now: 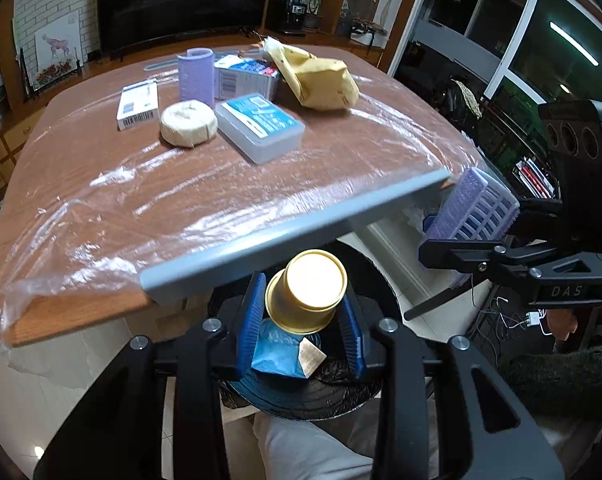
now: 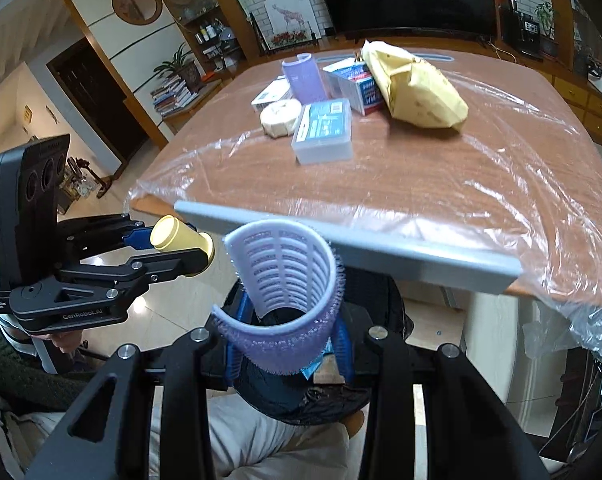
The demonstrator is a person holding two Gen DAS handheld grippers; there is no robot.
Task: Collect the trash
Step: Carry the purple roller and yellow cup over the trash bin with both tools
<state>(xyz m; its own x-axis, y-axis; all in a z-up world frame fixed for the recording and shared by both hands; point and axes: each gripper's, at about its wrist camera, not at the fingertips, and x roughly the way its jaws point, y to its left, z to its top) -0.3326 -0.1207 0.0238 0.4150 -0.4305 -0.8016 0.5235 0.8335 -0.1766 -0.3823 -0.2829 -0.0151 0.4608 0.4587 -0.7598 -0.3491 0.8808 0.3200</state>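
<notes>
L gripper [image 1: 306,334] clamped on cup [image 1: 307,294], R gripper [image 2: 287,354] on roller [image 2: 289,284]; both held over bin [image 1: 301,396] for dropping.

Left gripper [image 1: 303,320] clamps a gold cup [image 1: 307,294] above the black-lined bin [image 1: 301,396]; right gripper [image 1: 433,248] grips a purple roller [image 1: 471,210] beside the table [image 1: 141,200].

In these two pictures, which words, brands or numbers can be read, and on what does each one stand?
"DAS" on the right gripper body, left wrist view.
"GenRobot.AI" on the left gripper base, right wrist view.
Small white label beside it: too small to read.
Print on the blue-labelled plastic case, the white box and the blue-and-white carton: blurred, unreadable.
</notes>
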